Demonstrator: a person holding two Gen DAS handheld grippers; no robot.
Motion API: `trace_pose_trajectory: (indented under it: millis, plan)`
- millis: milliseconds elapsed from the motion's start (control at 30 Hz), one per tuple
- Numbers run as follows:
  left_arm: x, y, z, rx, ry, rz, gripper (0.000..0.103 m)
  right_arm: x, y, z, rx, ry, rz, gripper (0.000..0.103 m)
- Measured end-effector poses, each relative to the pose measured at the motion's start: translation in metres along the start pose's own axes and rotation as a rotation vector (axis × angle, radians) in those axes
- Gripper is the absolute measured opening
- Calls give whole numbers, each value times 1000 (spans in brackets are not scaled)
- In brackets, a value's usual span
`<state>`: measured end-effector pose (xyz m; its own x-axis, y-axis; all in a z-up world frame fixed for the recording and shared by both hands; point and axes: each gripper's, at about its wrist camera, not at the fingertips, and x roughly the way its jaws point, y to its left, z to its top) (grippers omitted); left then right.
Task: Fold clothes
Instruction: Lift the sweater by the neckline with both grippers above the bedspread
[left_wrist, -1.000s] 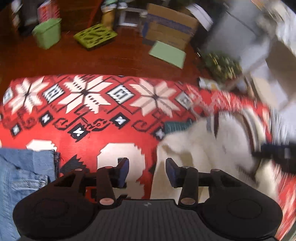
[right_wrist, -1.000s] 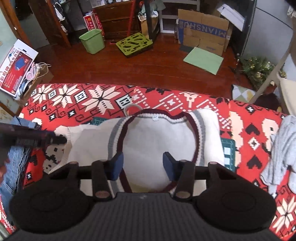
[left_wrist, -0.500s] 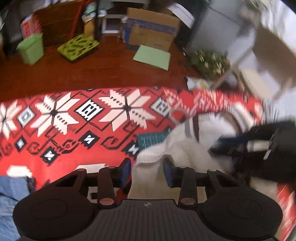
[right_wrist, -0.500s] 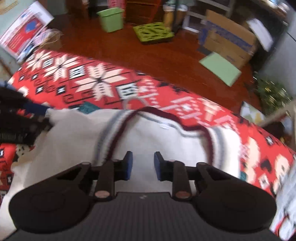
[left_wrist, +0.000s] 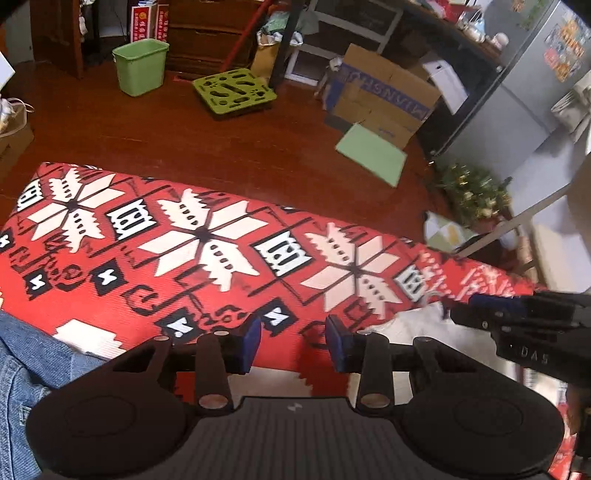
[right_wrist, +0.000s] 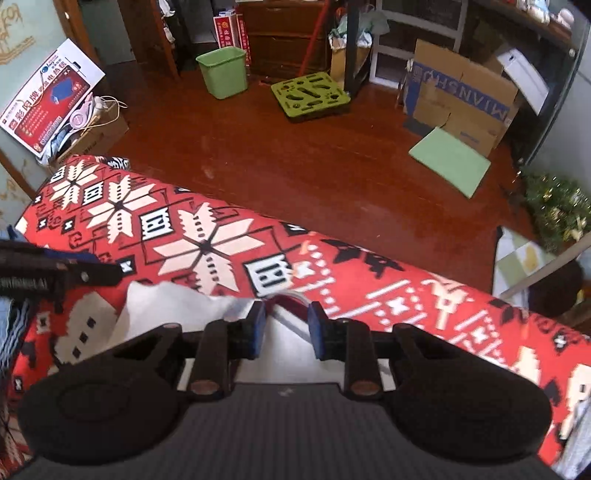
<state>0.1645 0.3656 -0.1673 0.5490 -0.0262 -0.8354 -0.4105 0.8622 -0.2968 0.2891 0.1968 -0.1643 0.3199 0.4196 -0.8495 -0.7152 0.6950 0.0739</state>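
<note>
1. The left gripper sits nearest in its own view, its blue-padded jaws partly apart with nothing between them, only the red patterned cloth below.
2. The right gripper has its jaws at a narrow gap over the white vest. The dark red neckline trim of the vest shows in the gap, but whether the pads press on it cannot be told.
3. The white vest lies on the red patterned cloth at the near edge of the surface, mostly hidden under the right gripper. In the left wrist view only a pale strip of it shows, just beside the right gripper's dark fingers at the right side.
4. Blue denim jeans lie at the near left corner of the surface.
5. In the right wrist view the left gripper's black body reaches in from the left edge, close to the vest's raised left corner.
6. The cloth's white snowflake pattern runs along the far edge of the surface.
7. Beyond it is a dark wooden floor with a green bin, a lime-green perforated tray, a flat pale green board and cardboard boxes.
</note>
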Motion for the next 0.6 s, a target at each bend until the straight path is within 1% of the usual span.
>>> trace_pose_trajectory:
  millis: [67, 100, 133, 167, 200, 233, 267, 300, 367, 433, 500, 567, 600]
  plan:
    - [-10, -4, 1, 22, -16, -79, 42, -15, 2, -4, -1, -42, 42, 30]
    - [-14, -9, 2, 52, -24, -113, 49, -19, 4, -6, -7, -58, 70, 30]
    - [-17, -16, 2, 92, -27, -130, 54, -22, 8, -6, -21, -65, 93, 30]
    - [-17, -22, 1, 133, -23, -136, 54, -23, 13, -6, -37, -65, 110, 30]
    - [-14, -28, 0, 172, -9, -136, 54, -19, 17, -6, -45, -51, 120, 28]
    - [-10, -34, -1, 206, 8, -131, 52, -14, 21, -5, -45, -31, 127, 27]
    - [-3, -37, -3, 225, 33, -115, 49, -8, 23, -6, -37, -9, 131, 21]
    - [4, -39, -4, 240, 57, -99, 45, 0, 24, -6, -24, 10, 129, 18]
    - [17, -39, -7, 247, 92, -68, 39, 16, 24, -6, 17, 42, 130, 18]
    - [24, -37, -6, 242, 97, -62, 31, 28, 24, -7, 38, 47, 126, 18]
    - [28, -34, -4, 237, 95, -58, 27, 37, 29, -5, 29, 32, 110, 17]
    - [31, -34, -2, 231, 83, -36, 19, 45, 33, -2, 20, 21, 96, 17]
    - [32, -34, -1, 229, 78, -23, 13, 48, 35, 0, 23, 16, 89, 17]
